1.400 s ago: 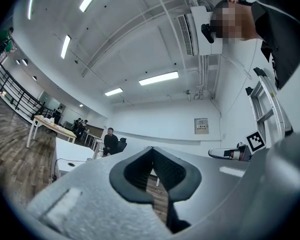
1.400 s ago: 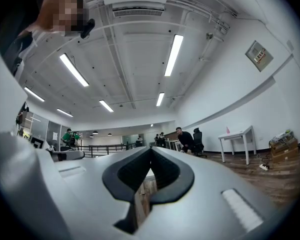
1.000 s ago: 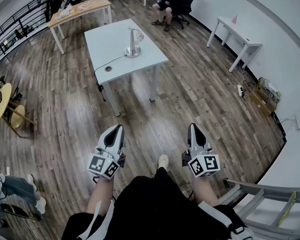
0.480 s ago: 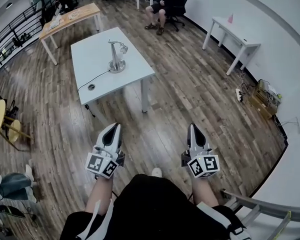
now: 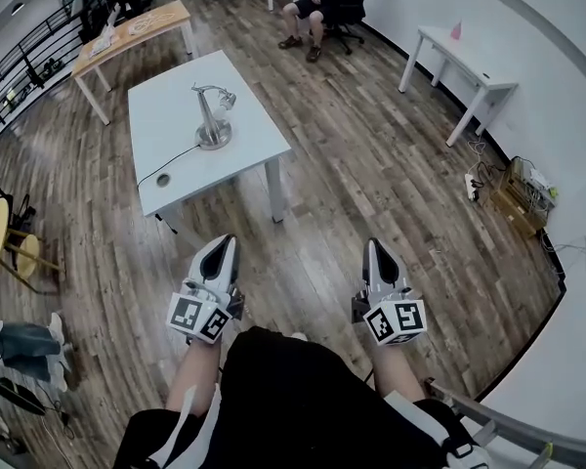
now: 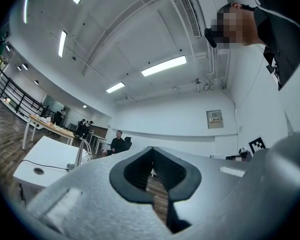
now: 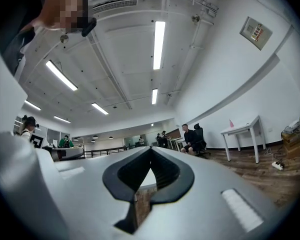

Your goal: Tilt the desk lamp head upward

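The left claw (image 5: 224,242) and right claw (image 5: 372,246) are both seen pressed together, nothing pinched in either, held low over the wood floor (image 5: 371,164). The desk lamp (image 5: 213,115) is parked upright on the white bench (image 5: 161,115), well apart from them, roughly 12 o'clock of the left claw. Its cord (image 5: 181,154) is trailed toward 8 o'clock.
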Tool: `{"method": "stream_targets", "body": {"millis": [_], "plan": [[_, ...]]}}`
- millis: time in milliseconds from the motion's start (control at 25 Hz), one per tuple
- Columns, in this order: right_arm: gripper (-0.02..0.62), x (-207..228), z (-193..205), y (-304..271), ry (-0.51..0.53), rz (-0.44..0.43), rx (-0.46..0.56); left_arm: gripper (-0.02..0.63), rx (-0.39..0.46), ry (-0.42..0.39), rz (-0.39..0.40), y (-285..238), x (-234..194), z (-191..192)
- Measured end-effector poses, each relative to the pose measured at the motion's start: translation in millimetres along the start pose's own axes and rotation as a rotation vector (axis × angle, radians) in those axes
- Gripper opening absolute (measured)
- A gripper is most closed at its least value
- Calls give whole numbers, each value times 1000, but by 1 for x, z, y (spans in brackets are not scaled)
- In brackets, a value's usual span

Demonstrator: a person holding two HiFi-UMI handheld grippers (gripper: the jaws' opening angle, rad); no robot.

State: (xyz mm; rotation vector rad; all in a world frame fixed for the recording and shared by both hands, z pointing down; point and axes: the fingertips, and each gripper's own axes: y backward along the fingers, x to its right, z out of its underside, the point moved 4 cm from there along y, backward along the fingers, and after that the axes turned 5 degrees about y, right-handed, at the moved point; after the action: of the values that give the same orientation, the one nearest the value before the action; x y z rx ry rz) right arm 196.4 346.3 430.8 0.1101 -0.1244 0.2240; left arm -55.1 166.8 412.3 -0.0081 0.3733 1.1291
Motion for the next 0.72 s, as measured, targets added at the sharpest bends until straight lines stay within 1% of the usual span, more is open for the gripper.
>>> {"method": "stream_targets", "body": {"millis": [280,440,600,720], "plan": [[5,13,16,-39,-21,-24,-24,2,-8,-33,-55,-18,-28,4],[5,20,22,-63,-11,-26,-42,2,6,-28,-83,-36,-51,7],[5,21,24,-100,1,-26,-45,2,10,-30,-84,-60,-82,4],[5,21,27,-132,-2,-37,-57,2,9,-17,-100,-78,-110,4]]}}
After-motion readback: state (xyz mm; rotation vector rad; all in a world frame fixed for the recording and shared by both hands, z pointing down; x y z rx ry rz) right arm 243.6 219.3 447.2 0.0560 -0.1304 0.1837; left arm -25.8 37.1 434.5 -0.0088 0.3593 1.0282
